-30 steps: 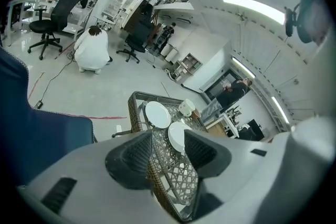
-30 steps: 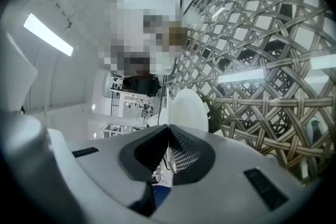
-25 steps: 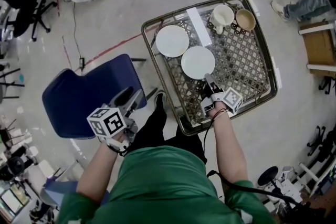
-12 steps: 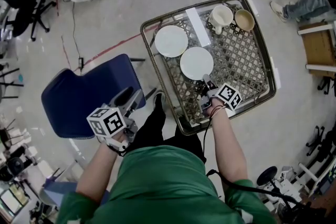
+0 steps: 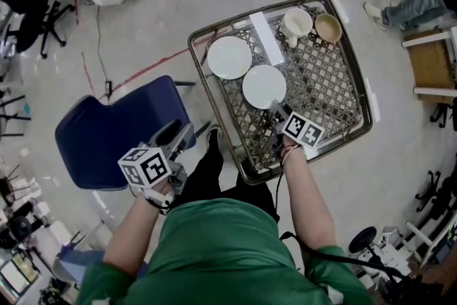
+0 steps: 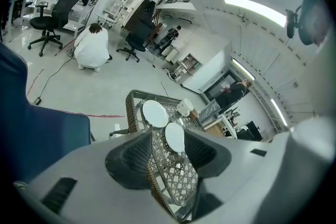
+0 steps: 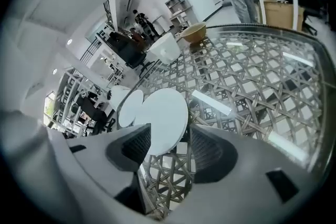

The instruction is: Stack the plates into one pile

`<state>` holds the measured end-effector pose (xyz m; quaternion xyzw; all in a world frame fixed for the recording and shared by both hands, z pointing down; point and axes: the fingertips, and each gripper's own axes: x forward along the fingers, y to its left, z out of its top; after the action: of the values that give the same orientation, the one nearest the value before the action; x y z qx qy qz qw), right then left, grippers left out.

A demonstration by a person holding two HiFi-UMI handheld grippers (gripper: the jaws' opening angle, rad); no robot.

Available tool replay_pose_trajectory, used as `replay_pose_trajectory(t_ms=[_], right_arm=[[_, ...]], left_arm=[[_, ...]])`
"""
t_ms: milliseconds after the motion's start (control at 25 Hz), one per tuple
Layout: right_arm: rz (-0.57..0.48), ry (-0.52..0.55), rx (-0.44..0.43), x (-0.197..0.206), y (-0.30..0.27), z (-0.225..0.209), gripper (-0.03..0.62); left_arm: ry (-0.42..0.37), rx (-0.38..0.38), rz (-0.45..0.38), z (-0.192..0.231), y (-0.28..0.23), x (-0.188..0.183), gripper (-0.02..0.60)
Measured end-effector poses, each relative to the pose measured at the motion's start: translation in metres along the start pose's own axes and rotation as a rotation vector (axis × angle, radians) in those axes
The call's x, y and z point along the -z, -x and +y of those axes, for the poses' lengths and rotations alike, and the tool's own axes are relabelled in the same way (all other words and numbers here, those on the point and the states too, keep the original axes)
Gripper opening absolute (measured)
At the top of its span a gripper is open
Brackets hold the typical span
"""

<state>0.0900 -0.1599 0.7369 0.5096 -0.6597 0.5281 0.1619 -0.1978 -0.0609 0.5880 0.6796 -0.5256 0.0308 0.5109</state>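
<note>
Left gripper (image 5: 182, 136) is hanging back off the wicker counter (image 5: 343, 118), fingers spread and nothing sitting between them. Right gripper (image 5: 275, 111) has just been opening its fingers. They're now standing wide, with the rim of the near plate (image 5: 264, 86) sitting between them, not pinched. I'm guessing it's lining up a grab. The far plate (image 5: 229, 57) is lying just beyond, to the fingers' left, so no pile yet.

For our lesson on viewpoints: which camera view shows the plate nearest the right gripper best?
Head view: the plate shows whole and round. The right gripper view has it close but foreshortened, its edge between the just-opened jaws; the left gripper view, small and far.
</note>
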Motion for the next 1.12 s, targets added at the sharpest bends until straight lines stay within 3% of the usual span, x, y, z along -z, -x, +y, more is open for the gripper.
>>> replay_pose_trajectory(t_ms=[360, 520, 600, 920, 1120], right_arm=[[-0.127, 0.152, 0.027, -0.035, 0.042, 0.004, 0.233], [-0.197, 0.272, 0.002, -0.056, 0.073, 0.021, 0.225], [-0.232, 0.348, -0.018, -0.065, 0.093, 0.034, 0.191], [-0.348, 0.552, -0.164, -0.085, 0.174, 0.092, 0.101], [-0.340, 0.517, -0.314, -0.085, 0.193, 0.121, 0.086]], left_arm=[[-0.035, 0.028, -0.009, -0.025, -0.011, 0.000, 0.204], [-0.070, 0.057, -0.031, -0.046, -0.020, -0.004, 0.204], [-0.093, 0.067, -0.046, -0.060, -0.024, -0.006, 0.199], [-0.166, 0.087, -0.130, -0.111, -0.023, -0.015, 0.184], [-0.177, 0.073, -0.205, -0.131, -0.010, -0.023, 0.183]])
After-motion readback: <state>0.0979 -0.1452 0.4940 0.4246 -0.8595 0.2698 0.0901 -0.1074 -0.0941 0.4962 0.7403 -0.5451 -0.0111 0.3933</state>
